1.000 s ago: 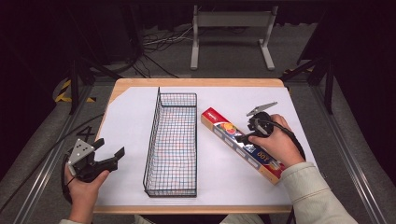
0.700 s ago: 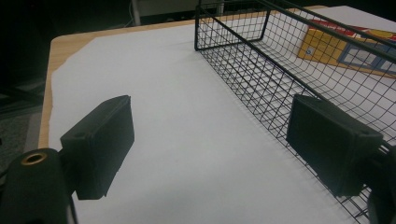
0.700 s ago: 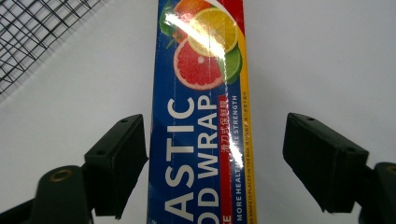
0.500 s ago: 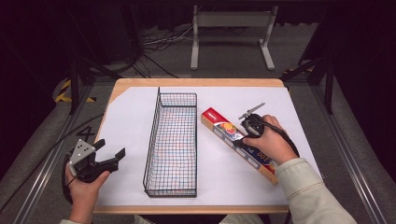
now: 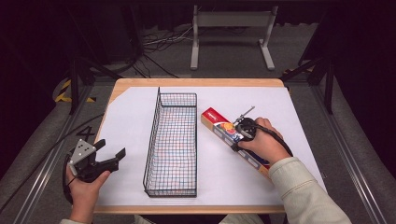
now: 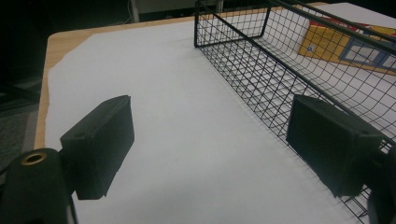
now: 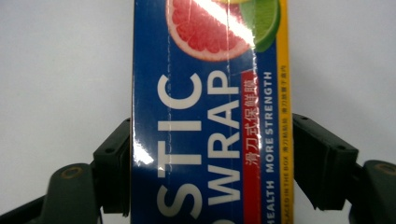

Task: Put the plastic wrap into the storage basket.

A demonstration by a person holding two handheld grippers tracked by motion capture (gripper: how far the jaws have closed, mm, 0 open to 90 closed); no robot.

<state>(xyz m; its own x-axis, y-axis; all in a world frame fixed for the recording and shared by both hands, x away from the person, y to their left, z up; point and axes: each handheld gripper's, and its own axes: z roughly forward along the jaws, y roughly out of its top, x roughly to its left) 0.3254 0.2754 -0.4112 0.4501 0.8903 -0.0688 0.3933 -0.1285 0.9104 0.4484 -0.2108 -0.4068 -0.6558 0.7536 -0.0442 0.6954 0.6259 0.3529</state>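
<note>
Left gripper (image 5: 110,157): held low at the near left corner of the white-covered wooden table (image 5: 126,116), off the sheet's edge. Its jaws stand wide apart with nothing between them. In the left gripper view, bare white sheet lies between the jaws, and the long black wire mesh basket (image 6: 280,70) runs just beyond the right-hand jaw, apart from it. Judgement: this gripper is parked clear so as not to obstruct the basket.

Basket (image 5: 173,144): upright in the middle of the sheet, its long sides running away from the person, nothing inside it. It sits between the two grippers.

Right gripper (image 5: 238,140): lowered onto the long blue, red and yellow cardboard box of plastic wrap (image 5: 219,125), which lies flat and slantwise on the sheet to the right of the basket, apart from it. In the right gripper view the box (image 7: 205,116) passes straight between the jaws, across its narrow width. The left-hand jaw touches the box's edge; the right-hand jaw sits at or just off the yellow edge, so a firm grip cannot be confirmed.

Judgement: the jaws straddle the narrow width because the length would not fit. The grasp is set near mid-length, likely for balance when lifted toward the basket.
</note>
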